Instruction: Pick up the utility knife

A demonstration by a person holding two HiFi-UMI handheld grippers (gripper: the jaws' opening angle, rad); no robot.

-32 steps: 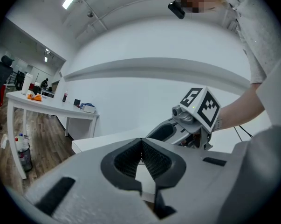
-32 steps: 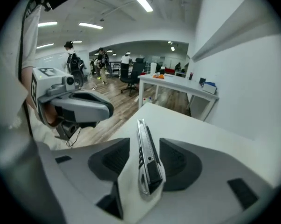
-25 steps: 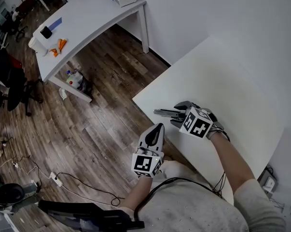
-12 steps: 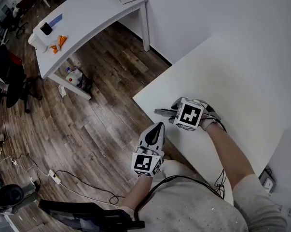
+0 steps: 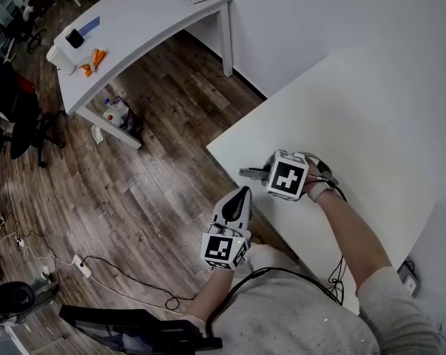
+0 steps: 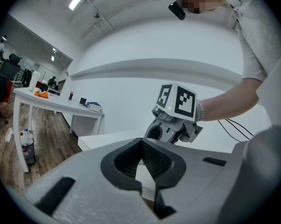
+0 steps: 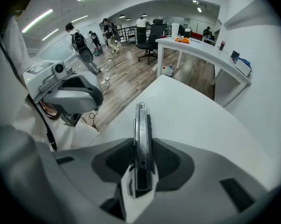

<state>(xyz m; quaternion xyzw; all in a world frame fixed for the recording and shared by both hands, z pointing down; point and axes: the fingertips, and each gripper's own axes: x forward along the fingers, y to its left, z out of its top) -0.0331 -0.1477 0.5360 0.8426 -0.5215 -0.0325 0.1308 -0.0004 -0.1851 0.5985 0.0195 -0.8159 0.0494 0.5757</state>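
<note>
The utility knife (image 7: 140, 139) stands on edge on the white table (image 5: 356, 124), close to the table's edge on the wooden-floor side, its tip pointing towards that edge. The right gripper (image 5: 271, 174) points steeply down at the table over the knife. Its jaws are closing, and the pads already sit against both flat sides of the handle. The left gripper (image 6: 141, 146) hangs just off that table edge, level, aimed across the table. Its jaws meet at the tips with nothing between them.
</note>
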